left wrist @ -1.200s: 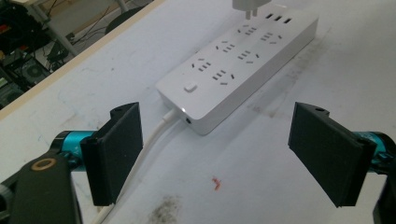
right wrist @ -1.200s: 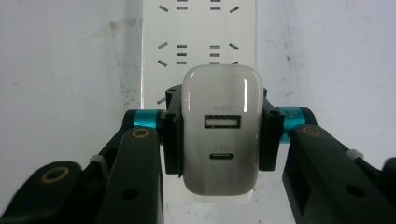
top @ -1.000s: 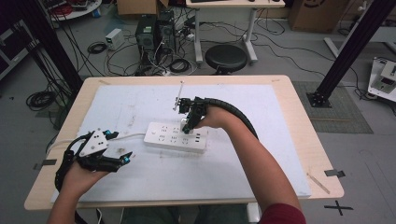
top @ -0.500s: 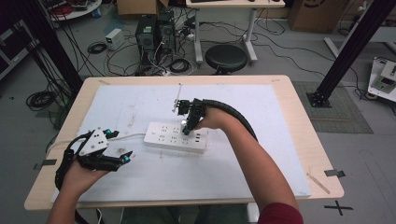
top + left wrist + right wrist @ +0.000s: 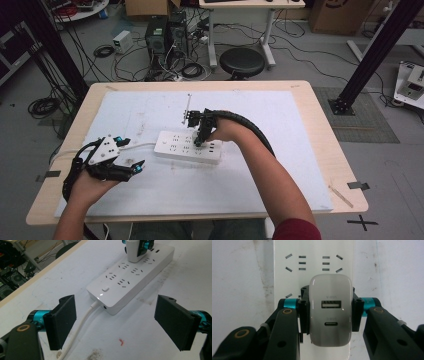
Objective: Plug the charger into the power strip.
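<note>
Clamping my right gripper (image 5: 329, 312) on charger (image 5: 330, 310) over strip (image 5: 189, 146), USB ports facing its camera, left gripper (image 5: 120, 322) wide open, empty

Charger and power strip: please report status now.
Right gripper shut on white charger, over power strip. Left gripper open, near strip's cable. Nothing in the way.

One white power strip (image 5: 188, 146) lies on the surface (image 5: 310, 120), with one white cord (image 5: 79, 327) leaving its end. One white charger (image 5: 330, 310) sits on it, showing two ports. Two claws are present: left (image 5: 139, 167) and right (image 5: 199, 141).
</note>
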`<move>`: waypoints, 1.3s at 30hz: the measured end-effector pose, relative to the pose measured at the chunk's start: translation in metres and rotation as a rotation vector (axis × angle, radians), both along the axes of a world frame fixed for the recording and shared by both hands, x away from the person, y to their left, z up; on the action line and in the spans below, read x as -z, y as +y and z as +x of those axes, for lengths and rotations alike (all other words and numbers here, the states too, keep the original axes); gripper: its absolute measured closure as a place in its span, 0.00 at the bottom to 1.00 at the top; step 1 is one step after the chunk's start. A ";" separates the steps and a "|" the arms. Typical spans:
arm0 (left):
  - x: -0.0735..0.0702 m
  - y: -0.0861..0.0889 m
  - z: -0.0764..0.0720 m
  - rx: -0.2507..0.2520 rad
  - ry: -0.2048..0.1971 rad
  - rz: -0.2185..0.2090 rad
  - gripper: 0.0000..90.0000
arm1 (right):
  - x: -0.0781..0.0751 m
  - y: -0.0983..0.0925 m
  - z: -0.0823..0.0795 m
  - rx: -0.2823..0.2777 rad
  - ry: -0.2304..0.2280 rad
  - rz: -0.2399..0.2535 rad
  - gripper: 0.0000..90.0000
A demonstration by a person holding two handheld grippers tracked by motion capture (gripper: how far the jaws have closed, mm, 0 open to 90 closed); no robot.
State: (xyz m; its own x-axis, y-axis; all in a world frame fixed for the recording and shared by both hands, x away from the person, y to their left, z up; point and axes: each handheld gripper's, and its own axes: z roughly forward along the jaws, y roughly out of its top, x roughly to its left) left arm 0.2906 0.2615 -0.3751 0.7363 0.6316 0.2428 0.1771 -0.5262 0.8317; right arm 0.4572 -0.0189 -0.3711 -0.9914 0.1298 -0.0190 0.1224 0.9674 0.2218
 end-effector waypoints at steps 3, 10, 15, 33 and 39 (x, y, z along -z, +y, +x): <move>0.000 -0.002 0.001 0.001 0.000 0.002 0.20 | 0.003 0.002 0.000 -0.006 -0.004 -0.018 0.71; -0.002 0.000 0.003 0.001 0.001 0.006 0.20 | 0.004 -0.001 0.002 0.003 0.016 0.009 0.70; -0.002 0.004 0.006 -0.004 0.014 0.007 0.20 | -0.003 -0.011 0.004 0.062 0.046 0.099 0.46; -0.027 -0.006 0.020 0.047 -0.023 -0.023 0.20 | -0.055 -0.105 -0.049 0.267 -0.088 0.581 0.24; -0.032 -0.007 0.022 0.062 -0.036 -0.052 0.20 | -0.055 -0.140 -0.063 0.323 -0.122 0.670 0.23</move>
